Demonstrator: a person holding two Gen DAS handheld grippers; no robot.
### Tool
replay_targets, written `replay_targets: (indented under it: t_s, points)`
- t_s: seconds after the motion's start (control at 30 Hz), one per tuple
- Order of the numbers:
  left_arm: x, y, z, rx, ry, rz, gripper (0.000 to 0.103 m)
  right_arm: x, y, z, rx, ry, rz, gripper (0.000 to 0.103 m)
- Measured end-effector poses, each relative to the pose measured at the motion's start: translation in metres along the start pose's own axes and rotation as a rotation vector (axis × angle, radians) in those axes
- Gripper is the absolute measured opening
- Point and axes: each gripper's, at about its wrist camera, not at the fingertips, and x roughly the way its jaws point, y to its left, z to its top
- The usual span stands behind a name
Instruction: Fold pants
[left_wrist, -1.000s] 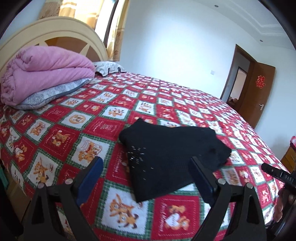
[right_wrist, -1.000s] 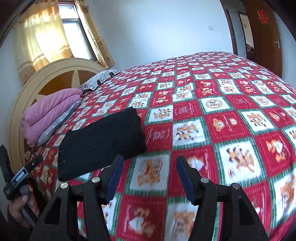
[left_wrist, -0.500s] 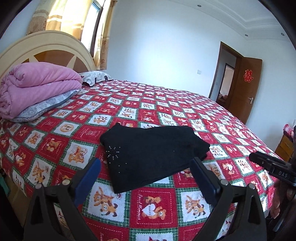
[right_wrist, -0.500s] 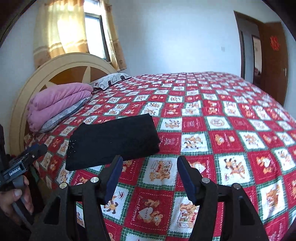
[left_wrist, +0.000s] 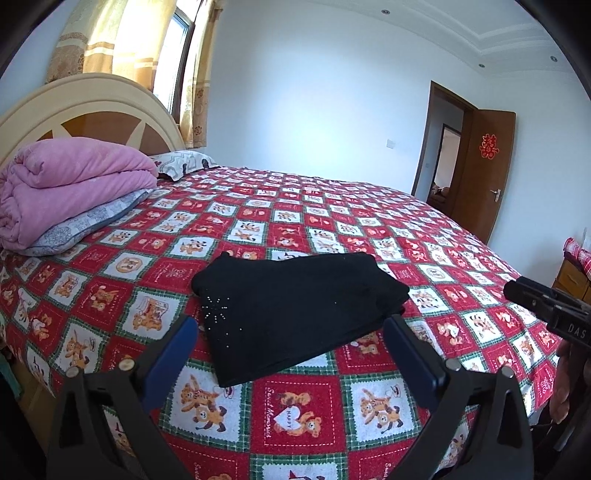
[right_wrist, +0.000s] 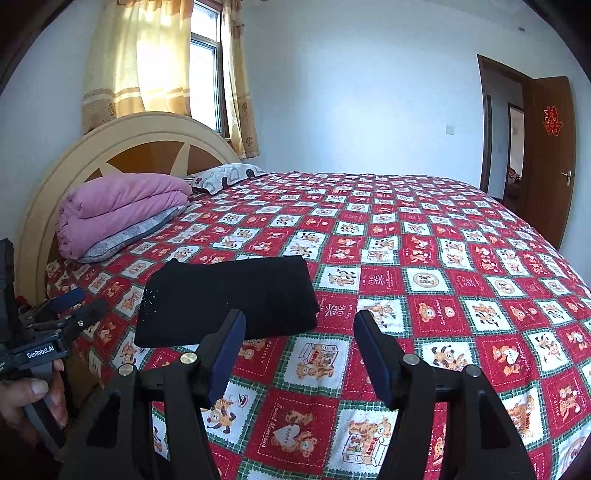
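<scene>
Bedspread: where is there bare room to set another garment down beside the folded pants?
The widest free stretch of the bedspread lies between the folded black pants and the door-side edge. A narrower strip lies between the pants and the near edge, under the open right gripper. It is crowded at the headboard: pink blanket on a grey pillow, patterned pillow behind.

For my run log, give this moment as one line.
pants: folded, flat on bed | left tongs: open, empty | right tongs: open, empty

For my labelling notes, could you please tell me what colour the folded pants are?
Black, with a small spray of silvery studs; the folded fabric pants show best in the left wrist view.
</scene>
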Motion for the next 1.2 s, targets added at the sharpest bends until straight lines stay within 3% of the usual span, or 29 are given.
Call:
replay_targets:
  t_s: [0.43, 0.77, 1.2]
  points:
    - [-0.007, -0.002, 0.006, 0.015, -0.027, 0.039, 0.103, -0.006, 0.003, 0.003, -0.02, -0.018, -0.026, 0.063]
    - [-0.011, -0.007, 0.01, 0.037, -0.04, 0.06, 0.103, -0.024, 0.013, 0.009, -0.068, -0.09, -0.032, 0.063]
    - [-0.004, 0.002, 0.004, 0.008, -0.02, 0.072, 0.103, -0.014, 0.015, 0.004, -0.071, -0.058, -0.024, 0.063]
